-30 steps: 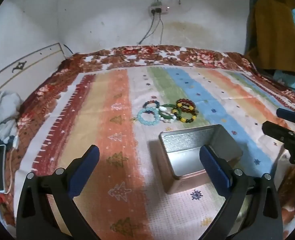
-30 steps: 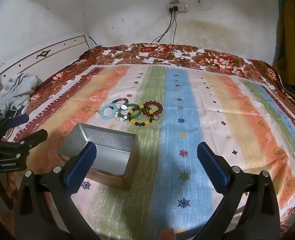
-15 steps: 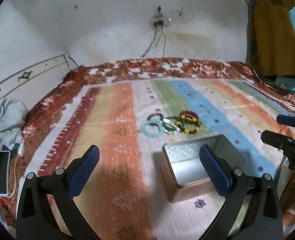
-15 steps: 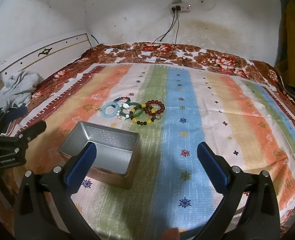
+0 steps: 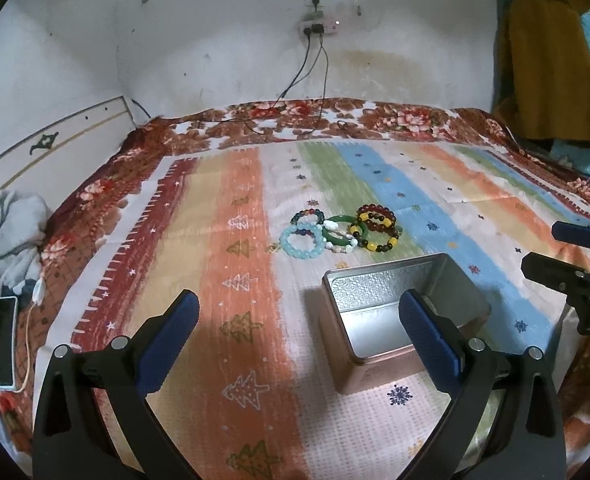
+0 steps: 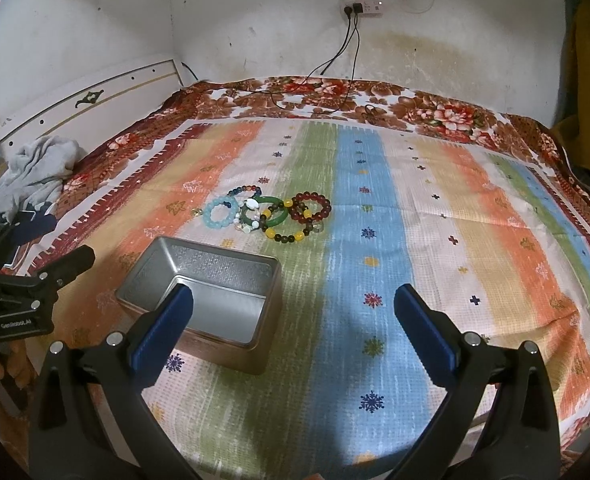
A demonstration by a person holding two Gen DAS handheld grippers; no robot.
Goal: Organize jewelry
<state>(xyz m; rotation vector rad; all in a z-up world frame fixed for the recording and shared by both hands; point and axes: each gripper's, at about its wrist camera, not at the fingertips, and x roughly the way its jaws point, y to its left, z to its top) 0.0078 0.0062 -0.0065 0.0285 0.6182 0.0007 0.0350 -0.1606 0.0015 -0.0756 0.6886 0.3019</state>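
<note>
— Left wrist view: what is showing?
— Left gripper [image 5: 297,326] is hanging wide apart over the blanket [image 5: 239,264]; bracelets [image 5: 339,232] are lying clustered just beyond the tin [image 5: 399,308].
— Right wrist view?
— Right gripper [image 6: 293,320] is gaping too, gripping nothing; bracelets [image 6: 269,216] are sitting behind the tin [image 6: 211,304].

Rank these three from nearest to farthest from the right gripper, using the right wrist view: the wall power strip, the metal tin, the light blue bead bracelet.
1. metal tin: just ahead of the right gripper, by its left finger.
2. light blue bead bracelet: beyond the tin, left end of the jewelry cluster.
3. wall power strip: on the far wall, past the bed.
</note>
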